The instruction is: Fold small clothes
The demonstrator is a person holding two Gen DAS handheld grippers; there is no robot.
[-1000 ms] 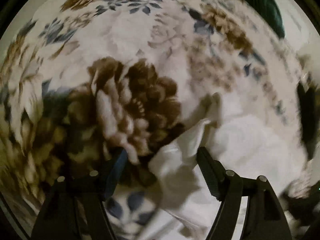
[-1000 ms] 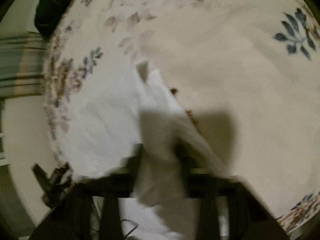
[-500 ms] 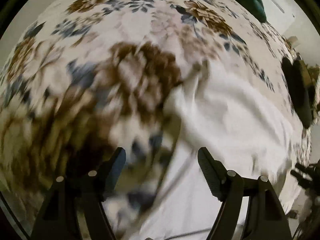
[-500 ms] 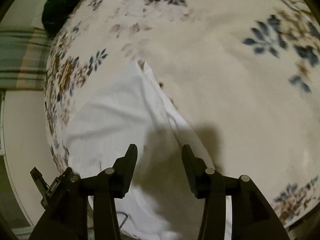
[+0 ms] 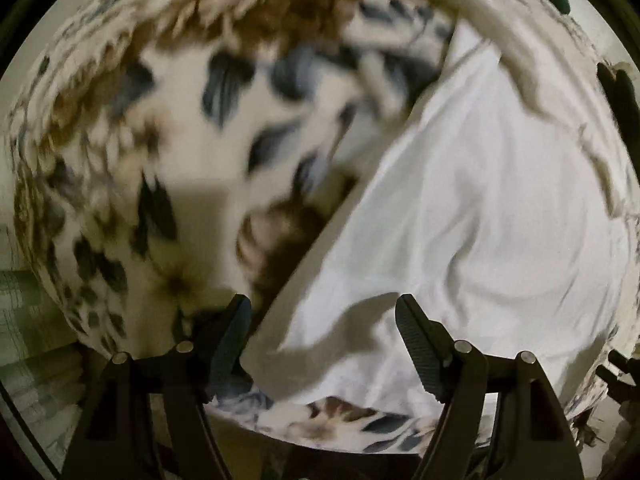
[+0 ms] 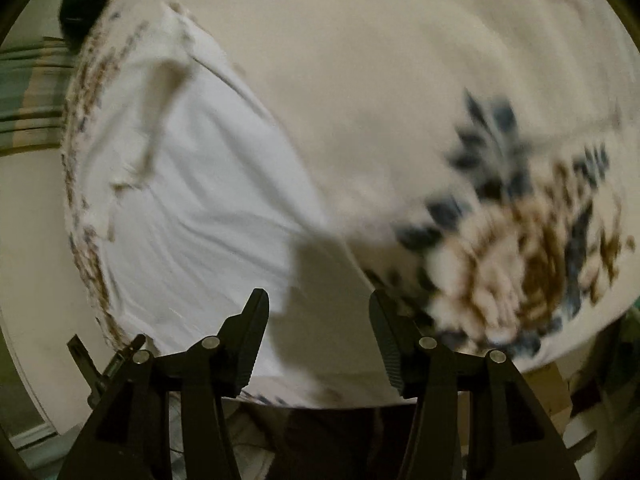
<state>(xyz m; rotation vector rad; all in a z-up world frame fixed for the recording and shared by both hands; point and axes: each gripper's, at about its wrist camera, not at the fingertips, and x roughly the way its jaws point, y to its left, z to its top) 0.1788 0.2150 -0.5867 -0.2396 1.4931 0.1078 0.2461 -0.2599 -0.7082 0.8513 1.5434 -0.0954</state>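
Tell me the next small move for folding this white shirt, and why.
Probably lower the left tongs onto the near edge of the white shirt and pinch it. Both tongs are open and empty, the right tongs too, and the shirt lies spread flat on the flowered bedspread, not yet folded.

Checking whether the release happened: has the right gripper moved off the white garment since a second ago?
Yes. The right gripper let go of the white garment, which lies flat on the floral bedspread; its jaws now stand open above the garment's near edge.

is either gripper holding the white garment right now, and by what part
Nothing is held. The left gripper and right gripper are both open above the white garment, lying flat on the floral blanket.
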